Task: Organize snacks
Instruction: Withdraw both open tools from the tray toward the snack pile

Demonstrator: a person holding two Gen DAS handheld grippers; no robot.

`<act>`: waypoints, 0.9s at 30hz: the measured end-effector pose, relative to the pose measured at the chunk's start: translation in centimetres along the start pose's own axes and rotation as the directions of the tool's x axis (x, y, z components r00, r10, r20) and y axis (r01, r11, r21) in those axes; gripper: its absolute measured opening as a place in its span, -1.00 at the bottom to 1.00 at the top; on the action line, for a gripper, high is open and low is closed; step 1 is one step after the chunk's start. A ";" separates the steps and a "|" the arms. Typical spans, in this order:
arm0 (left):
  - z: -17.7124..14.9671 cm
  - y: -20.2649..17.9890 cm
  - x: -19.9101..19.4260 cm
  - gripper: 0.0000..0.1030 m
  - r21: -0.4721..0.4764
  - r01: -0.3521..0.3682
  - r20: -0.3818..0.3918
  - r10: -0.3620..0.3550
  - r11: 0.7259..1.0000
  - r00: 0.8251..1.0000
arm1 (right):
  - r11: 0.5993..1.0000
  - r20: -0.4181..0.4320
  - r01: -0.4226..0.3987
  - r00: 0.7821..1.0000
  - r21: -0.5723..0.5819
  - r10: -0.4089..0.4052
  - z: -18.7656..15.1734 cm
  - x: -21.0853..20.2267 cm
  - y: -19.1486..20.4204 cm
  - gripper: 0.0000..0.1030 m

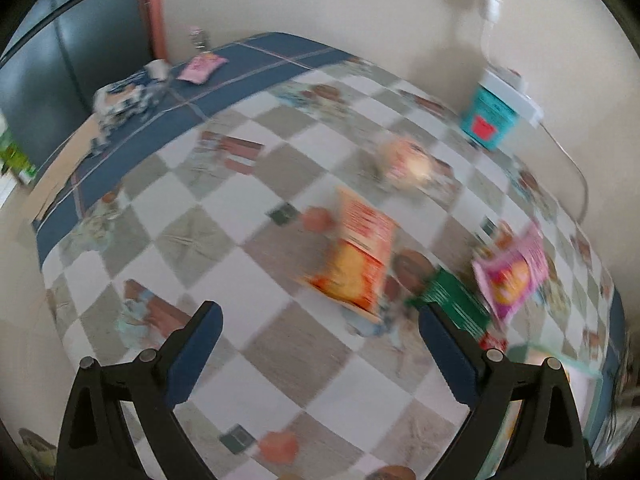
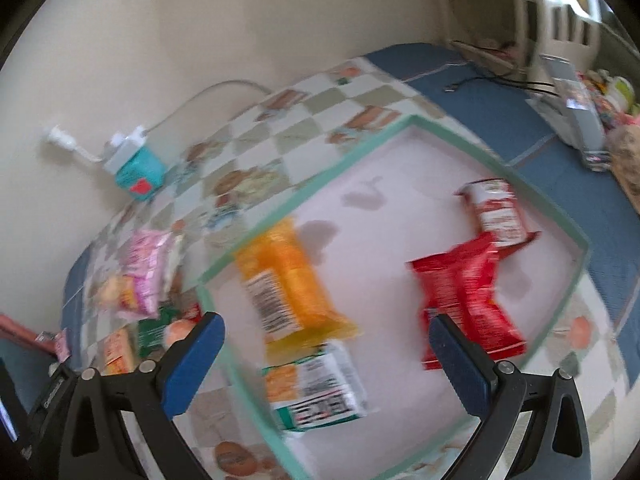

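In the left wrist view my left gripper [image 1: 320,320] is open and empty above the checkered tablecloth [image 1: 224,240]. Ahead of it lie an orange snack bag [image 1: 356,256], a green pack [image 1: 452,300], a pink bag [image 1: 512,272] and a round pale snack [image 1: 404,160]. In the right wrist view my right gripper [image 2: 326,334] is open and empty over a white tray with a green rim [image 2: 280,216]. In the tray lie an orange pack [image 2: 288,280], a green-and-white pack [image 2: 320,392], a red bag [image 2: 468,292] and a red-and-white pack [image 2: 496,212].
A teal box [image 1: 490,116] stands by the wall with a white plug and cable [image 2: 72,146]. A pink packet [image 1: 200,66] and crumpled cloth [image 1: 124,98] lie at the far left corner. Cables and a grey device [image 2: 576,116] sit on the blue border at right.
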State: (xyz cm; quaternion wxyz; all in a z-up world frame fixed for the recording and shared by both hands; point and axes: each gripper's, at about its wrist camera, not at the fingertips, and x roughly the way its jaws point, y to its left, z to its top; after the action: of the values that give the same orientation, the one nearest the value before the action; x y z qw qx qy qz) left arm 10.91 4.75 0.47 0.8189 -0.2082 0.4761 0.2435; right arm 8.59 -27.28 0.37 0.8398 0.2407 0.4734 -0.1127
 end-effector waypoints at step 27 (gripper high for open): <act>3.2 4.9 3.3 0.91 -0.105 0.007 -0.069 -0.014 0.994 0.997 | 0.918 0.054 -0.069 0.994 -0.390 0.098 -3.5 1.9 11.4 1.00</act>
State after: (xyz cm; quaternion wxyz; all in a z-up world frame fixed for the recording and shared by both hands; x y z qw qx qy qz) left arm 11.57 11.09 -1.50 0.7910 -0.2616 0.4900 0.2565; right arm 11.77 -15.64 0.66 0.8915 0.0858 0.4448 0.0101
